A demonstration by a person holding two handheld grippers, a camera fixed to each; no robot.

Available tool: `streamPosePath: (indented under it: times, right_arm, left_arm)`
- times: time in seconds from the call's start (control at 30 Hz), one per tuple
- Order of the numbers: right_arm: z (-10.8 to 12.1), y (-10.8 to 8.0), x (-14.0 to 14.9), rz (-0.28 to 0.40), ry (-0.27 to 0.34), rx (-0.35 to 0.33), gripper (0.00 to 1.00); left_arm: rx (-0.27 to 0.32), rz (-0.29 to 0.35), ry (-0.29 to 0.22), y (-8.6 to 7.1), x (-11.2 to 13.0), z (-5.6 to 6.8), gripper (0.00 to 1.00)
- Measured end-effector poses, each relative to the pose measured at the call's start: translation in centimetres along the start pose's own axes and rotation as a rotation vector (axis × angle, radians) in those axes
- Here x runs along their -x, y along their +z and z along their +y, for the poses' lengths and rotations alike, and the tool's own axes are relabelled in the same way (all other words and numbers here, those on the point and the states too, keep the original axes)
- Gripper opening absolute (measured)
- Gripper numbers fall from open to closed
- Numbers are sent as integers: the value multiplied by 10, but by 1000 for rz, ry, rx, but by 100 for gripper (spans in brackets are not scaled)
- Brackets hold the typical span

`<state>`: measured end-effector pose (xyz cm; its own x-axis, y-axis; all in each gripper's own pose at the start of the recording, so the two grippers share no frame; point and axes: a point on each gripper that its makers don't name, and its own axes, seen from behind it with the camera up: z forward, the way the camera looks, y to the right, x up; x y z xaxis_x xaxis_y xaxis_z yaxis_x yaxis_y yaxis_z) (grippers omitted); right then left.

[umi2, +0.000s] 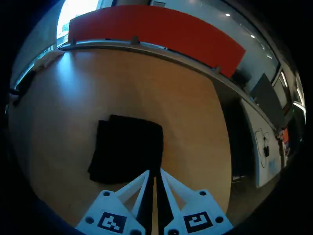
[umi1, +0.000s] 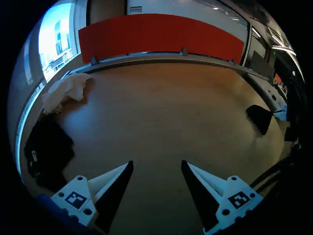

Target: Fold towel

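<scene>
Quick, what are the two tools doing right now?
Left tool: open, holding nothing.
Right tool: shut, tips at the edge of the black towel; a grip cannot be told.

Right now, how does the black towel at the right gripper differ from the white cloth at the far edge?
The black towel lies flat in a neat squarish fold; the white cloth is a crumpled heap. The black towel sits mid-way across the wooden table, right at the fingertips of the right gripper; the white cloth sits at its far edge, well away from the left gripper. Both rest on that table.
</scene>
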<state>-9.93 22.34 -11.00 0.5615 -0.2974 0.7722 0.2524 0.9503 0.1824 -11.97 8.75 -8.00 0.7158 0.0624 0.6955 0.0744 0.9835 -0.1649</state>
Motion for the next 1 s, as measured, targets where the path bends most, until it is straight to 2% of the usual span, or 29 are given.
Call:
streamPosePath:
  times: [0.47,0.83,0.93,1.0]
  right_arm:
    - [-14,3,44,-79,31,-6,4]
    - [-16,8,61,-124,46,2,4]
    - [-15,8,62,-129,43,10,7]
    - [-14,9,63,-133,41,15,15]
  left_arm:
    - [1,-1,8,0,0,0,90]
    - [-2,-1,8,-1,0,0,90]
    - [-3,-1,7,-1,1,-1,90]
    - [-4,-1,6,-1,1,-1,90]
